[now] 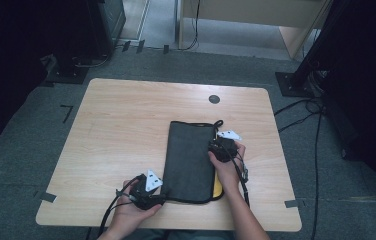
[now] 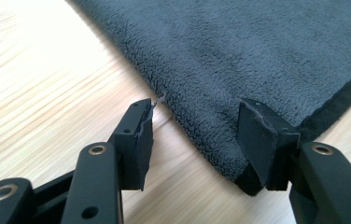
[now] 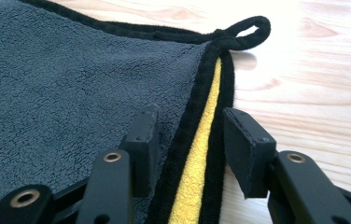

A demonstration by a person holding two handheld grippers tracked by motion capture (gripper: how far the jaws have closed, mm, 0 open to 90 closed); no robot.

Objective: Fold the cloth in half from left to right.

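- High view: folded dark grey terry cloth with black edging point(image 1: 190, 162) lies lengthwise on the pale wood-grain worktop point(image 1: 121, 125), toward the near edge. Left gripper point(image 1: 162, 199) sits at the cloth's near-left corner; right gripper point(image 1: 215, 146) sits at its right long edge, where a yellow underlayer point(image 1: 218, 189) peeks out. Grey carpet floor point(image 1: 21, 165) and dark equipment stands surround the worktop.
- Left gripper view: fingers point(image 2: 138, 140) parted, straddling the cloth's corner; one rests over bare wood beside the folded edge, the other is over the black hem point(image 2: 346, 98). Nothing is pinched.
- Right gripper view: fingers point(image 3: 246, 149) apart, straddling the stacked black hems and yellow strip; they are not pressed on the cloth. A black hanging loop point(image 3: 248, 29) lies beyond.
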